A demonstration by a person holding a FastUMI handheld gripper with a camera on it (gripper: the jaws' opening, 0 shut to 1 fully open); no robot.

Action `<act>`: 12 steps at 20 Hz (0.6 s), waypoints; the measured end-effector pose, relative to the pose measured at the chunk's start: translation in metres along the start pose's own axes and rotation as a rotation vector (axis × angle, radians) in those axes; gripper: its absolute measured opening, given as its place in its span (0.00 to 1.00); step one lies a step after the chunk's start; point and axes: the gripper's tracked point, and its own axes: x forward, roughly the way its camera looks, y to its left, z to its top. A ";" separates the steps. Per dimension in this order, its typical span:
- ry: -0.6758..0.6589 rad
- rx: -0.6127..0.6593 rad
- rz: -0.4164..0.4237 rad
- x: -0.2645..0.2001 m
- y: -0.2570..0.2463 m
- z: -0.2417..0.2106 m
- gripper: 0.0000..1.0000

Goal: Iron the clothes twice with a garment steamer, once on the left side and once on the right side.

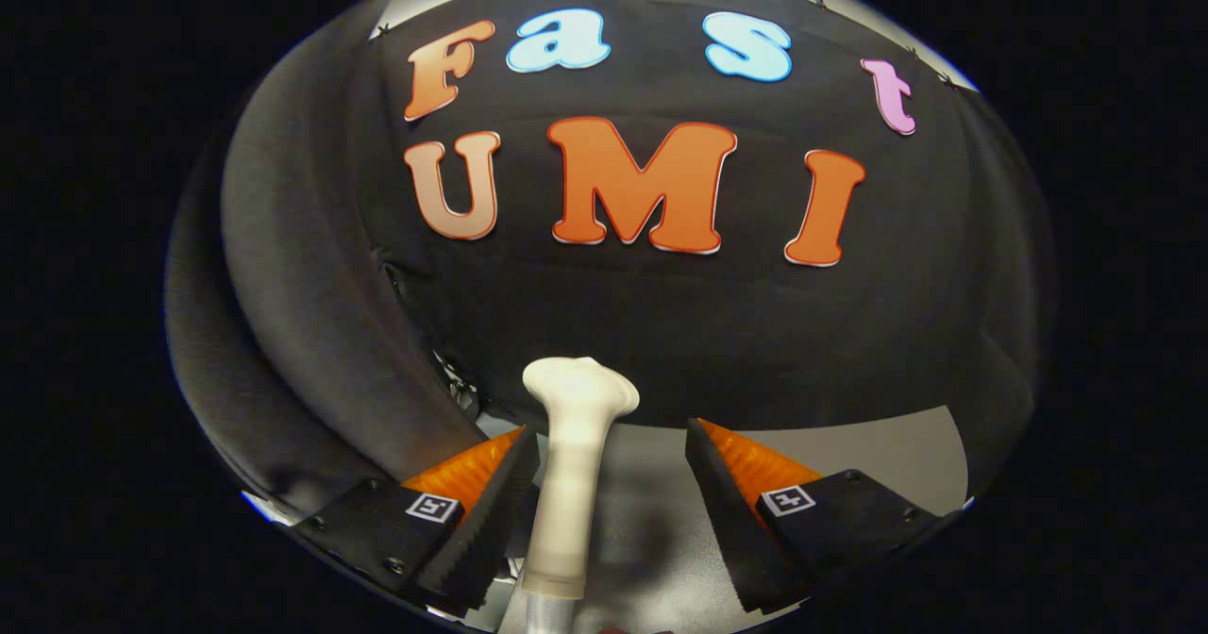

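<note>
A cream garment steamer [571, 483] stands upright between my fingers, its flared head [580, 384] rising just above the fingertips. My gripper [609, 434] is open. The left finger [481, 511] is right beside the steamer's body, and I cannot tell whether it touches. The right finger [731, 502] stands well apart from it, with a clear gap. A dark grey garment [302, 332] hangs to the left, beyond the left finger, falling in a long fold down to the table level.
A grey tabletop [849, 455] lies under and beyond the right finger. The booth's black cloth wall [679, 332] closes the space straight ahead. Some small metal hardware [460, 391] shows at the garment's lower edge.
</note>
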 end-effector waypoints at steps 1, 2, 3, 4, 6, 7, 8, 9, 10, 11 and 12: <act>0.030 -0.001 0.013 0.009 0.003 -0.006 1.00; 0.060 0.004 0.033 0.016 0.007 -0.015 1.00; 0.091 0.011 0.054 0.021 0.011 -0.022 0.99; 0.114 0.022 0.064 0.028 0.012 -0.028 0.98; 0.149 0.021 0.061 0.042 0.009 -0.037 0.97; 0.164 0.025 0.055 0.049 0.006 -0.041 0.96; 0.182 0.030 0.057 0.056 0.005 -0.046 0.96; 0.202 0.046 0.072 0.061 0.007 -0.051 0.95; 0.215 0.061 0.089 0.065 0.009 -0.056 0.94; 0.224 0.074 0.099 0.068 0.010 -0.058 0.92; 0.232 0.083 0.114 0.070 0.011 -0.060 0.88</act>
